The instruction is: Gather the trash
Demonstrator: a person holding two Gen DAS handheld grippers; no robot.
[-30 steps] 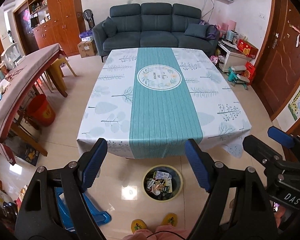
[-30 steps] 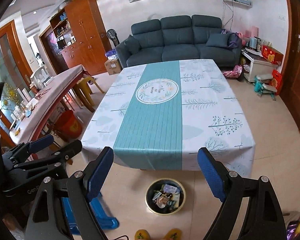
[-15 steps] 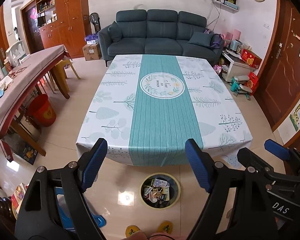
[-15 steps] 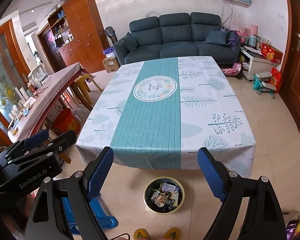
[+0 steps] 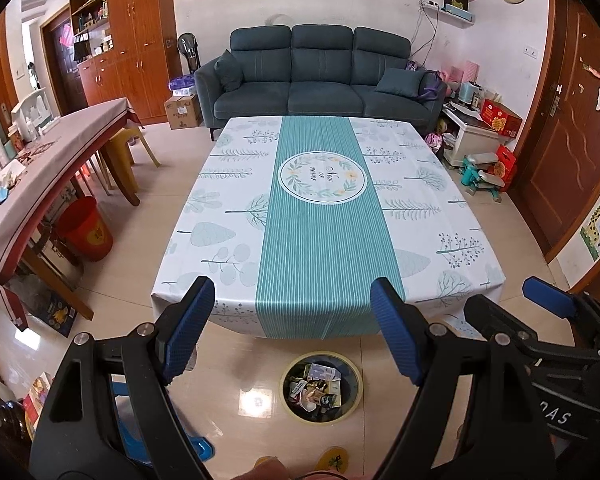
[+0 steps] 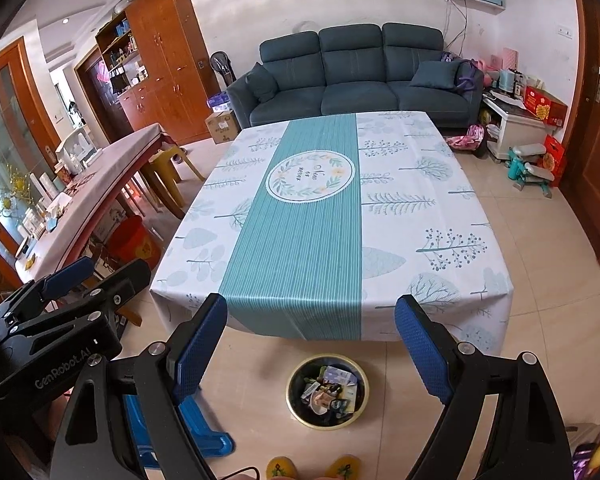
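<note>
A round yellow-rimmed trash bin [image 5: 321, 388] holding several wrappers and packets stands on the floor in front of the table; it also shows in the right wrist view [image 6: 327, 391]. The table [image 5: 320, 216] has a white and teal leaf-print cloth with nothing on it. My left gripper [image 5: 296, 332] is open and empty, held above the bin. My right gripper [image 6: 312, 344] is open and empty beside it. Each gripper shows at the edge of the other's view: the right one [image 5: 540, 320] and the left one [image 6: 68, 292].
A long side table [image 5: 40, 168] with a red bucket [image 5: 85, 229] under it stands at the left. A blue stool [image 6: 180, 424] is by my feet. A dark sofa [image 5: 320, 80] is behind the table. Toys and boxes [image 5: 488, 164] line the right wall.
Both grippers have tilted up and drawn back a little, so the table and bin sit lower in view and more of the wall shows. Both stay open and empty.
</note>
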